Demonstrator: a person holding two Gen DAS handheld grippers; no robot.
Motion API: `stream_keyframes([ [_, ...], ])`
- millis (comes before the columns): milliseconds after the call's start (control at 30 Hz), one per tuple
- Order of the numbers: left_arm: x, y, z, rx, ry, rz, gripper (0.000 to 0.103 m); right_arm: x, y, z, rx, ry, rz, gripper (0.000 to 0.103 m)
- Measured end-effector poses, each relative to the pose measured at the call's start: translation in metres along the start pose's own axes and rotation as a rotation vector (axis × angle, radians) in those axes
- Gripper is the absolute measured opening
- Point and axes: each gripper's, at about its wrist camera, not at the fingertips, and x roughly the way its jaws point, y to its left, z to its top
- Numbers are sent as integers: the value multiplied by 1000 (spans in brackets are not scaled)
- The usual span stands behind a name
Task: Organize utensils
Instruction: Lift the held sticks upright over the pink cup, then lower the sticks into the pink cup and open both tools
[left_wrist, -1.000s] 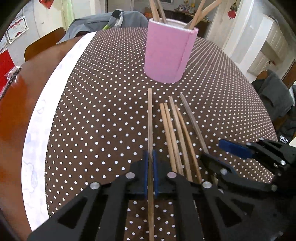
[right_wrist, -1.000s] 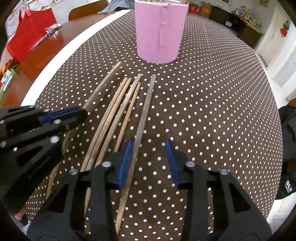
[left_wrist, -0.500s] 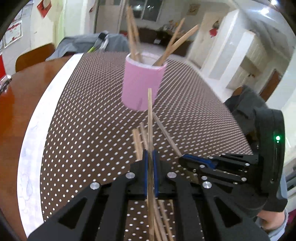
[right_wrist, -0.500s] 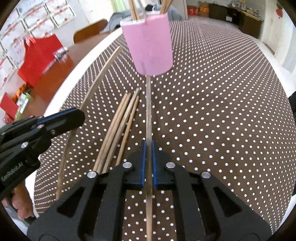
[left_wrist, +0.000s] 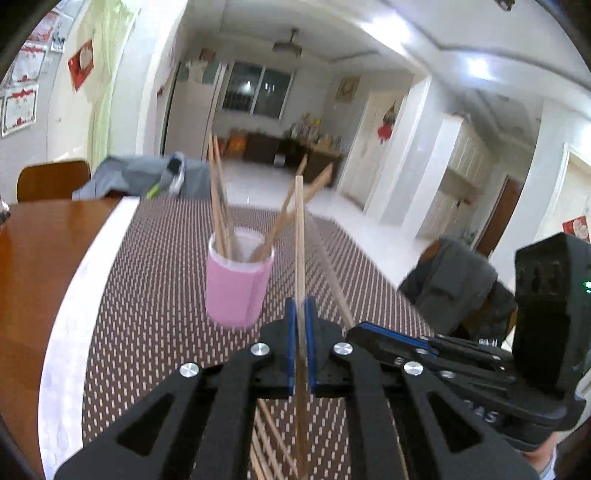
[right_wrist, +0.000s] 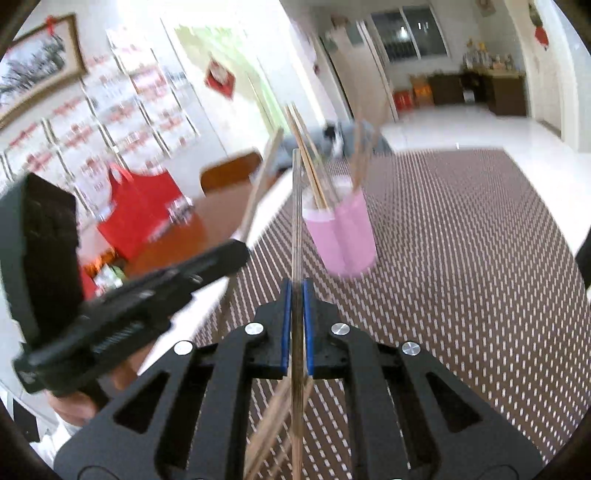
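Left claw (left_wrist: 300, 343) is clamped on one chopstick (left_wrist: 300, 236), right claw (right_wrist: 294, 325) clamped on another chopstick (right_wrist: 296, 221), both lifted off the counter (left_wrist: 155, 295) and aimed at the pink cup (left_wrist: 238, 291). Best move, I think: tip each stick down, lead its end over the cup rim clear of the sticks inside, then let go. More chopsticks (left_wrist: 266, 443) lie below.

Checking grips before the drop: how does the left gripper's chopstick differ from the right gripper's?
The left gripper pinches a pale tan chopstick; the right gripper pinches a darker, greyer chopstick. The left one's tip rises above the pink cup; the right one's lies left of it. Both point forward, clamped between blue-padded fingers.
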Motion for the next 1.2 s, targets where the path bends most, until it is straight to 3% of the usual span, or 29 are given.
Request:
stream_keyframes([
  [333,11,12,60,-30,-285,-1,6,9,2,67,-21,-278,39,7],
  [667,53,36,85,-54,-464,54,6,60,-9,90,-34,-500,-15,7],
  [967,78,53,94,-44,-592,102,6,92,-30,102,-6,-580,-29,7],
  [1200,95,61,93,-38,-618,152,6,105,-29,104,-35,-612,-48,7],
])
